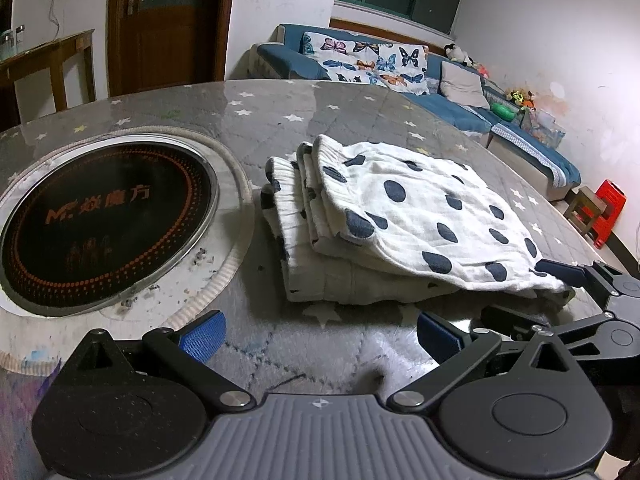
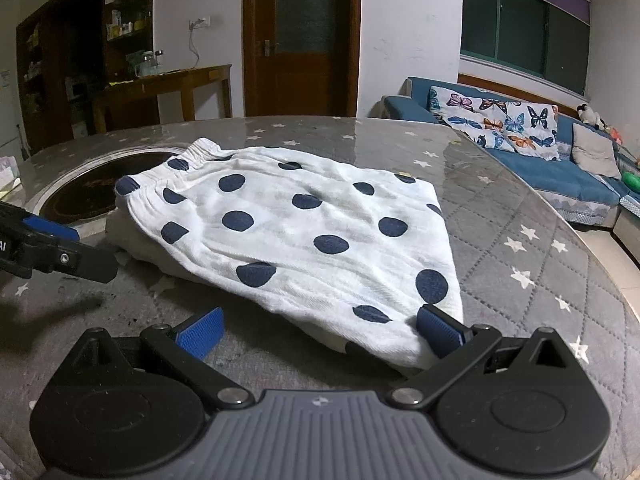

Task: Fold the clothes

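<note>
Hovering low w/ jaws spread, left gripper (image 1: pixel 318 330) sits clear of folded polka-dot garment (image 1: pixel 400 216); right gripper (image 2: pixel 320 326), also spread, has one finger touching garment's near corner; bare table (image 2: pixel 520 264) beyond; burner (image 1: pixel 100 220) just left.

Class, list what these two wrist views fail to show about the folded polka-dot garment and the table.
- Polka-dot garment: its lower layers and underside, both views, covered by the top fold.
- Right gripper: whether its right finger touches the cloth corner, unclear in both views.
- Cooktop: left part, cut by the left wrist frame edge.
- Table: near edge, hidden behind both gripper bodies.
</note>
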A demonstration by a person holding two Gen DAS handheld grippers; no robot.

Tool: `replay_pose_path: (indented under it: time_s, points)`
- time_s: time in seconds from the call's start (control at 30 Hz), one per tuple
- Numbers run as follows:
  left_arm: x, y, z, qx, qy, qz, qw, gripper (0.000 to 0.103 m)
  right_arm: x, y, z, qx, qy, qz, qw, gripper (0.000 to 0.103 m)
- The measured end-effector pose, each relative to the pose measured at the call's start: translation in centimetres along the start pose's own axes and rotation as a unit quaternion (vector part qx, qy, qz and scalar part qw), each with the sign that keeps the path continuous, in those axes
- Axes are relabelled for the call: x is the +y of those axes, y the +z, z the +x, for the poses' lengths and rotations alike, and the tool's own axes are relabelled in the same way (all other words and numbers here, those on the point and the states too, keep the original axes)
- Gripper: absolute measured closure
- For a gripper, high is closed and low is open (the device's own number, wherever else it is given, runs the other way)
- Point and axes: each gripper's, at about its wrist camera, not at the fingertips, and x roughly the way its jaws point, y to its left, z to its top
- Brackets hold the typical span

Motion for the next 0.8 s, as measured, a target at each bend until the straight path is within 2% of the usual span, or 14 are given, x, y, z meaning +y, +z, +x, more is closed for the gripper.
replay_pose_path:
  time_s: [0.8]
  points:
    - [-0.4, -0.6, -1.0, 0.004, -0.019, 0.008, 0.9998, 0.000, 0.2, 0.8, -0.8, -0.009, -0.023, 0.009, 1.000, 0.000]
